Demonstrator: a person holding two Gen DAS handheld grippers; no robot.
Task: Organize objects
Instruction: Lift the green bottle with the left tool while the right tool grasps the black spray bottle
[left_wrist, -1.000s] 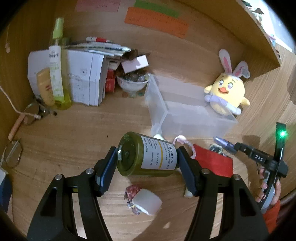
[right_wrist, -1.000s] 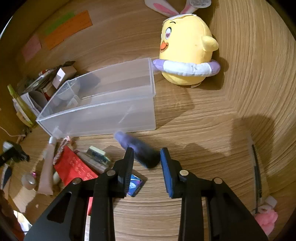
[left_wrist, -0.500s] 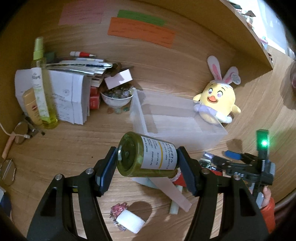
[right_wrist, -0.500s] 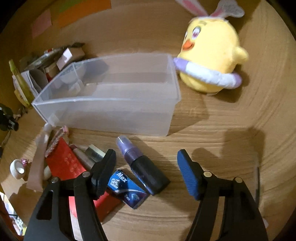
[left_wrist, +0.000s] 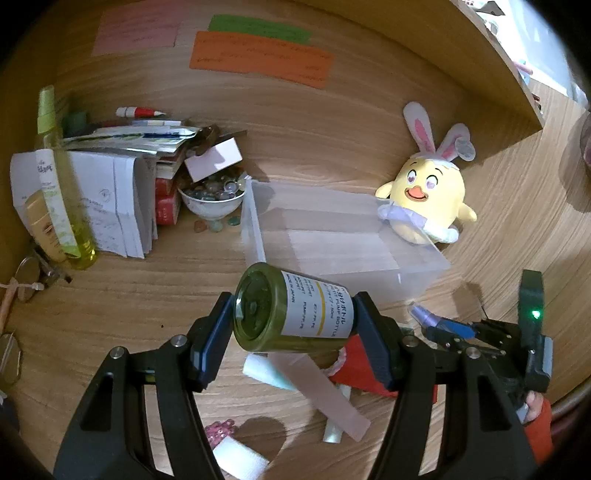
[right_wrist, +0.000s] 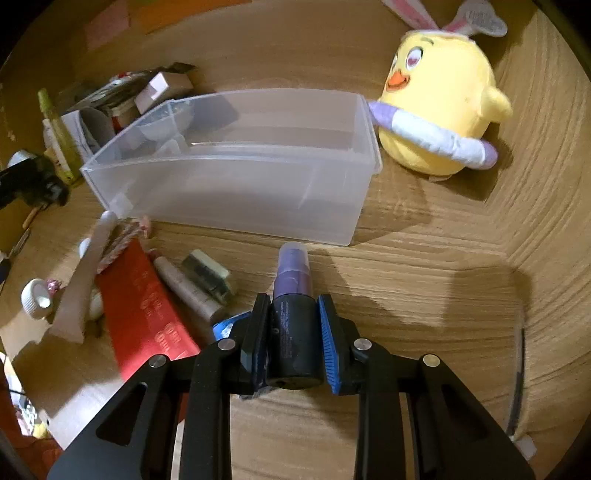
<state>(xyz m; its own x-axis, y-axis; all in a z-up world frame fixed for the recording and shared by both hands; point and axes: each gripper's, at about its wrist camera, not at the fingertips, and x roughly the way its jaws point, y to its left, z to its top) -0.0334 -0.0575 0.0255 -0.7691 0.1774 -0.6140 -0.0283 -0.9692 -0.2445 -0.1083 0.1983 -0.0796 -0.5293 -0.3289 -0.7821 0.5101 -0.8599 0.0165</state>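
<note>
wooden desk (right_wrist: 424, 266) – both grippers' jaws around bottles

the blue packet (right_wrist: 227, 325) lies mostly hidden behind the right hand-held gripper (right_wrist: 293, 332); writing on the orange note (left_wrist: 260, 59) is too blurred to read.

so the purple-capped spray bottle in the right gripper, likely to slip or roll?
Probably rigid: the dark spray bottle keeps its shape as the right gripper closes on it. Its smooth round body could twist between the pads. Set down on its side, it would likely roll.
</note>
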